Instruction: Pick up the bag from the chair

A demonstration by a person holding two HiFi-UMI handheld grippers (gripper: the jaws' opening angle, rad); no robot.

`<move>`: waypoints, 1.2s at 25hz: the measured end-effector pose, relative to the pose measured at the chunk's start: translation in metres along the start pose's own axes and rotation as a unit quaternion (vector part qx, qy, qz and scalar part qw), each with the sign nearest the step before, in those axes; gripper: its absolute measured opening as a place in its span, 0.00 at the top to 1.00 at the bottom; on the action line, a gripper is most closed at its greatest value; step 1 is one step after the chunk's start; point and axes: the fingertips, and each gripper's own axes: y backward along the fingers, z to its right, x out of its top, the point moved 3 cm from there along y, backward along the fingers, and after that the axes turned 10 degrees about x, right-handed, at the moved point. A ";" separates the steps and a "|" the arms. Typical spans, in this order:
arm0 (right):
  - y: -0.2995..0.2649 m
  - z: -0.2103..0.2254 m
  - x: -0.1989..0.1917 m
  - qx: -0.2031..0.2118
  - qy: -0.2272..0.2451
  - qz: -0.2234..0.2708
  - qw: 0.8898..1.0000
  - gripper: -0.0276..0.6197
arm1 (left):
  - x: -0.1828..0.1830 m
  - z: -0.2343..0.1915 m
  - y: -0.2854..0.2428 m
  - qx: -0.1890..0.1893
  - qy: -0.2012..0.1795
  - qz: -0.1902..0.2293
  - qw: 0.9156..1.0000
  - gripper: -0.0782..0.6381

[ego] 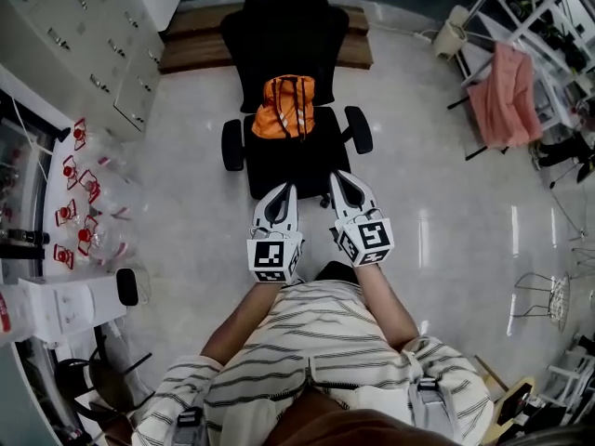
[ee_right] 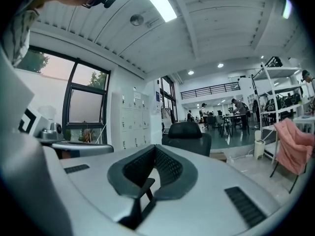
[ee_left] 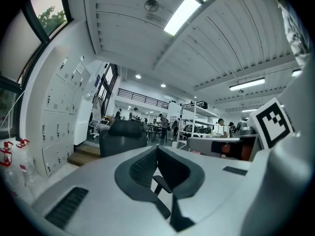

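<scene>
On the far chair (ego: 284, 156), from the head view, the orange bag (ego: 284, 108) lay on the seat, well apart from the left gripper (ego: 285, 191) and the right gripper (ego: 340, 178). The left gripper view showed its jaws together on nothing. The right gripper view showed the same. The reach, grasp and lift all appeared left to do.

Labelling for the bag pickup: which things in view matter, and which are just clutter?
Job: orange bag, black chair it sits on, left gripper, right gripper, both shut and empty.
Lying about: hanging pink cloth, clear bottles with red markings, white lockers.
</scene>
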 end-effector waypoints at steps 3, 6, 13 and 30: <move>-0.003 -0.002 -0.003 0.004 -0.007 0.001 1.000 0.93 | -0.004 -0.003 -0.007 0.006 0.009 -0.002 1.000 0.86; -0.007 0.003 -0.006 0.010 -0.010 -0.006 1.000 0.93 | -0.006 -0.003 -0.017 0.013 0.014 -0.008 1.000 0.86; -0.031 0.040 -0.015 0.013 -0.027 0.005 1.000 0.93 | -0.014 0.001 -0.053 0.014 0.005 -0.017 1.000 0.86; -0.126 0.171 -0.025 0.040 -0.050 -0.016 0.998 0.93 | -0.022 0.004 -0.206 0.041 -0.010 -0.044 0.998 0.86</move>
